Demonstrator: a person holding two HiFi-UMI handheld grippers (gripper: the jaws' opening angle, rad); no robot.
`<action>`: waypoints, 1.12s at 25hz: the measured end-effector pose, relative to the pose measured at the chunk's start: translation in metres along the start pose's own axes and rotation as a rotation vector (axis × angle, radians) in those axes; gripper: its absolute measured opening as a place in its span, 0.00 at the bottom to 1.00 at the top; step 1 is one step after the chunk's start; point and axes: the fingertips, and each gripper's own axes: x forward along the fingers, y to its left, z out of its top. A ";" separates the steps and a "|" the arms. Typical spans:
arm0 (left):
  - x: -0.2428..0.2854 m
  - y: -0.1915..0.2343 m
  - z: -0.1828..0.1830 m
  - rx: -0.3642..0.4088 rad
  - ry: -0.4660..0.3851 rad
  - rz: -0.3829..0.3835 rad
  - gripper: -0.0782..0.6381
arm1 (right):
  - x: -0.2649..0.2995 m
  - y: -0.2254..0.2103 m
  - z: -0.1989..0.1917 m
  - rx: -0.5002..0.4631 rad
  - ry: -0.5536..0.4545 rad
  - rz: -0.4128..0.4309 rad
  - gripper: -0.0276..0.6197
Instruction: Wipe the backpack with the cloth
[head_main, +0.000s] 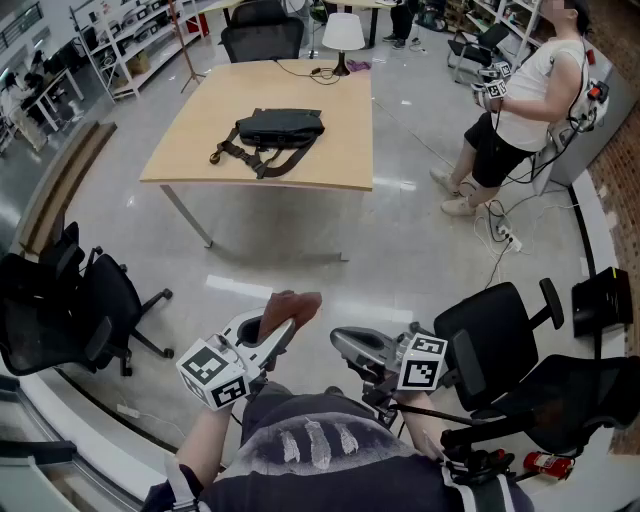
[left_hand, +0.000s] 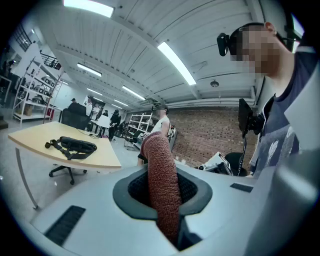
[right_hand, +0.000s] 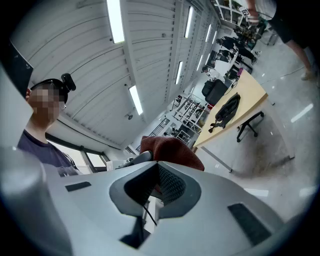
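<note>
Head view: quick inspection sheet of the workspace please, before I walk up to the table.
Surface: light wooden table, across open floor from both grippers.
Job's things: black backpack lying on the table, straps spread out; reddish-brown cloth not near it, held in the left gripper.
Clutter: white-shaded lamp at the table's far edge.
Grippers: left gripper shut on the cloth; right gripper with jaws apart, nothing between them.
Cables: thin cable on the table by the lamp; power strip with leads on the floor at right.
Surroundings: office chairs on both sides; a standing person right of the table; shelving far left.
</note>
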 end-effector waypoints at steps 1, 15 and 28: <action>0.001 0.005 0.001 0.010 0.003 0.008 0.19 | 0.004 -0.004 0.002 0.004 0.004 0.003 0.05; 0.046 0.181 0.027 -0.084 -0.030 -0.053 0.19 | 0.108 -0.107 0.085 0.021 0.003 -0.134 0.05; 0.102 0.351 0.104 0.008 0.002 -0.153 0.19 | 0.246 -0.180 0.184 -0.112 0.083 -0.261 0.05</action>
